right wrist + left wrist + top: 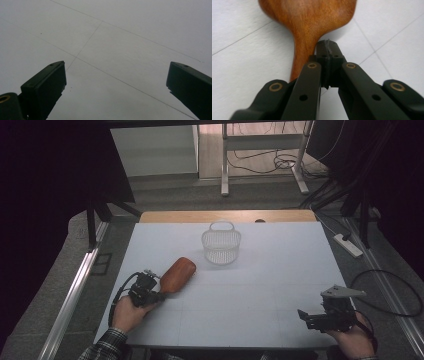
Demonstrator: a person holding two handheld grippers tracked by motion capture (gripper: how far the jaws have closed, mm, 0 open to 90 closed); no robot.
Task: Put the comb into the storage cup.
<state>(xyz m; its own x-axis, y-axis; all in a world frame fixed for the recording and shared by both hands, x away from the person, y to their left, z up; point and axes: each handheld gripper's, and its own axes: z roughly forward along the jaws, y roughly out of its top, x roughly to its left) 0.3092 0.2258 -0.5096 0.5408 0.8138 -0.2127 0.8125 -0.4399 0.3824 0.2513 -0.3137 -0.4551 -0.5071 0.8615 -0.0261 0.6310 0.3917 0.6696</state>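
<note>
A brown wooden paddle-shaped piece point(178, 274) lies on the white table point(270, 270), left of centre, with its wide end toward the basket. My left gripper point(158, 295) is at its narrow end. In the left gripper view the two pads of my left gripper point(327, 50) are pressed flat together. The wooden piece's point(312, 17) thin neck runs along the outside of the left jaw and passes under it, not between the pads. Near the front right corner, my right gripper point(303, 316) stands open; in its own view my right gripper point(116, 75) has bare table between the jaws.
A small white wire basket point(221, 245) with a handle stands upright at the back middle of the table. A wooden strip point(227, 216) edges the far side. On the floor to the right are cables and a power strip point(348, 245).
</note>
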